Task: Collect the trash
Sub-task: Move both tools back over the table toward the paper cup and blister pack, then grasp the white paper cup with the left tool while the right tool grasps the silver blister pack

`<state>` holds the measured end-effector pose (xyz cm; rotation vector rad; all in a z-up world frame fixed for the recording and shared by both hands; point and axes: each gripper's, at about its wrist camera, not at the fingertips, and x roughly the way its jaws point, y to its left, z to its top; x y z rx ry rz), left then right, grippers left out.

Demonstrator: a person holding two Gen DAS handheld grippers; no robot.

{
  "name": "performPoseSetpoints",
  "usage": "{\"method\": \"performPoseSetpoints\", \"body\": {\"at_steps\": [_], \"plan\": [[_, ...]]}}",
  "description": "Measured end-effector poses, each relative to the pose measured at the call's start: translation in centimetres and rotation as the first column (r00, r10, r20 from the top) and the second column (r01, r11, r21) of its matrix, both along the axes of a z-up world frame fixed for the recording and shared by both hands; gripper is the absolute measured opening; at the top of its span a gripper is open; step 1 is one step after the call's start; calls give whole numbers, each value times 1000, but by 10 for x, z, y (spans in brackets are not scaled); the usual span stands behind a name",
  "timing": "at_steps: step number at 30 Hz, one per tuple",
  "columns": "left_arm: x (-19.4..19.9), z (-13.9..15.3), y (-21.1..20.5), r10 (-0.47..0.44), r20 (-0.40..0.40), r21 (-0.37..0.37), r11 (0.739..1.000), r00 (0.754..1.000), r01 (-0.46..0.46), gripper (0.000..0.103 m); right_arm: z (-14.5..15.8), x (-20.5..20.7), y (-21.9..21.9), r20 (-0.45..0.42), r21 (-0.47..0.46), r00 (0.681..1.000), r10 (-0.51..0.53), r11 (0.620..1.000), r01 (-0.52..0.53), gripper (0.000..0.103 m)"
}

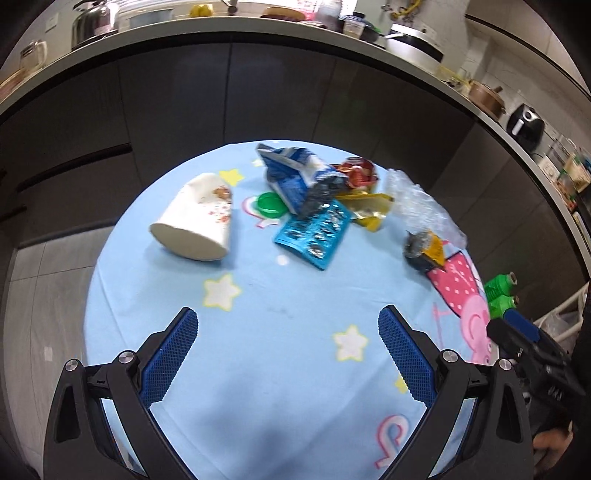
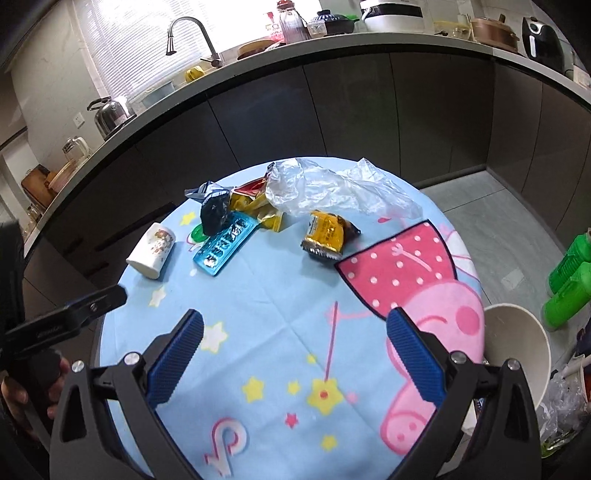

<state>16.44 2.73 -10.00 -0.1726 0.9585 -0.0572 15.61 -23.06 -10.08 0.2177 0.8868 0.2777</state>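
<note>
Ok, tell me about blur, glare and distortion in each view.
Left wrist: motion blur smears the tipped white paper cup and the snack wrappers; the curved grey countertop bows from the fisheye. Right wrist: sharper; the bright kitchen window is blown out.

Cup (image 1: 195, 218) left of wrapper pile (image 1: 314, 199) on table (image 1: 280, 369)

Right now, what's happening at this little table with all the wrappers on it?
A person is clearing trash off a round table using two handheld grippers. Both the left gripper and the right gripper hang open above the cloth, holding nothing. Nothing on the table is gripped: a tipped paper cup, a green lid, a blue wrapper, a yellow wrapper and a clear plastic bag all lie there.
</note>
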Motion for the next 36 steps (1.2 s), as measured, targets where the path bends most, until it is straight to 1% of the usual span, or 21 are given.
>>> {"method": "performPoseSetpoints", "body": {"at_steps": [1, 2, 3, 5, 8, 12, 16, 20, 22, 25, 27, 29, 30, 31, 33, 34, 36], "plan": [[2, -1, 7, 11, 0, 3, 1000, 1000, -11, 95, -1, 6, 2, -3, -4, 1000, 2, 1000, -2, 98], [5, -2, 14, 24, 0, 7, 1000, 1000, -24, 95, -2, 12, 6, -9, -6, 1000, 7, 1000, -7, 96], [8, -2, 21, 36, 0, 9, 999, 999, -36, 95, -3, 18, 10, -14, -4, 1000, 19, 1000, -19, 93], [15, -3, 38, 66, 0, 10, 998, 998, -66, 95, -3, 26, 18, -16, -3, 999, 40, 999, -40, 92], [26, -2, 58, 94, 2, 20, 995, 996, -94, 95, -5, 39, 36, -23, -4, 996, 83, 997, -83, 87], [48, -6, 75, 96, -5, 60, 994, 995, -96, 95, -11, 51, 68, -39, -4, 990, 136, 991, -136, 86], [74, -15, 83, 94, -36, 68, 993, 995, -92, 95, -21, 64, 100, -62, 2, 986, 153, 988, -154, 86], [93, -25, 86, 78, -58, 92, 993, 995, -73, 95, -38, 88, 130, -129, 10, 986, 104, 995, -103, 85], [98, -28, 91, 73, -64, 82, 994, 995, -68, 95, -47, 101, 146, -158, -32, 986, 59, 997, -64, 82], [103, -29, 101, 65, -68, 70, 996, 996, -60, 94, -59, 120, 165, -192, -99, 981, -37, 995, 18, 81], [107, -30, 105, 51, -77, 60, 997, 996, -46, 93, -63, 127, 175, -194, -134, 979, -70, 990, 44, 81], [112, -32, 108, 28, -85, 48, 999, 996, -24, 87, -65, 132, 185, -177, -197, 980, -89, 979, 54, 81], [114, -33, 108, 18, -91, 45, 999, 996, -14, 85, -66, 132, 187, -173, -215, 981, -86, 975, 47, 77], [116, -34, 108, 8, -97, 40, 999, 995, -4, 83, -67, 131, 189, -168, -231, 982, -81, 972, 40, 75], [120, -38, 108, -10, -109, 27, 1000, 994, 13, 78, -65, 128, 191, -152, -247, 986, -64, 969, 25, 63], [122, -41, 108, -15, -118, 21, 1000, 993, 18, 74, -63, 125, 190, -145, -253, 988, -56, 967, 18, 61], [124, -45, 107, -26, -135, -6, 1000, 991, 25, 68, -59, 118, 185, -133, -239, 990, -40, 971, 7, 50]]}}
